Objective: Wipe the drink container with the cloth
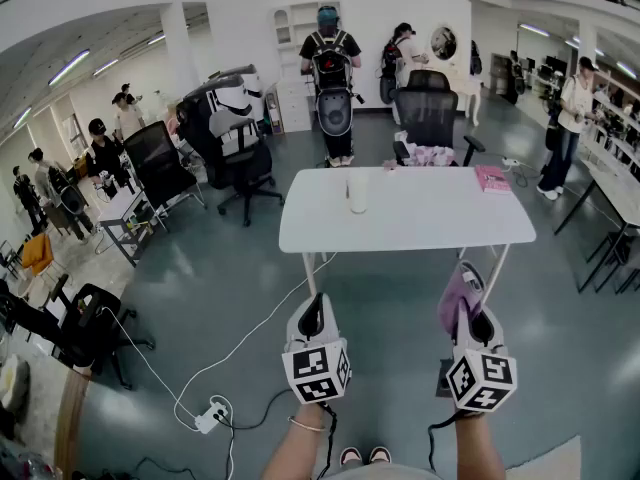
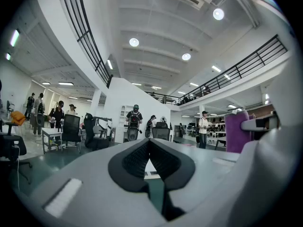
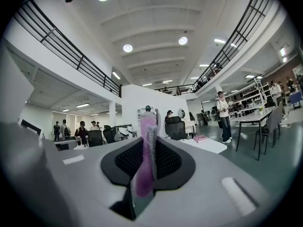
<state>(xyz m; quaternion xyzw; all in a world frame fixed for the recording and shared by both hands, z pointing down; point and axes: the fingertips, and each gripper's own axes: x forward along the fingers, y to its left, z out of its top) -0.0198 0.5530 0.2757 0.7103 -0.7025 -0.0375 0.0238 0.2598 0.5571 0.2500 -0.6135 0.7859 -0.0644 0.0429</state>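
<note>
the drink container (image 1: 358,194), a pale upright cup, stands alone near the far edge of the white table (image 1: 430,230), left of its middle and well apart from both grippers

the purple cloth (image 1: 459,295) is pinched in the right gripper (image 1: 478,325); in the right gripper view its jaws are clamped on a folded strip of the cloth (image 3: 145,161), which sticks up past the tips

the left gripper (image 1: 312,319) is held level beside it, short of the table's near edge, with its jaws together and nothing between them, as the left gripper view (image 2: 150,147) shows

a flat pink thing (image 1: 492,177) lies on the table's far right corner, a black office chair (image 1: 428,114) stands behind the table, and a white power strip (image 1: 211,417) lies on the green floor to the left, its cable running toward the table
</note>
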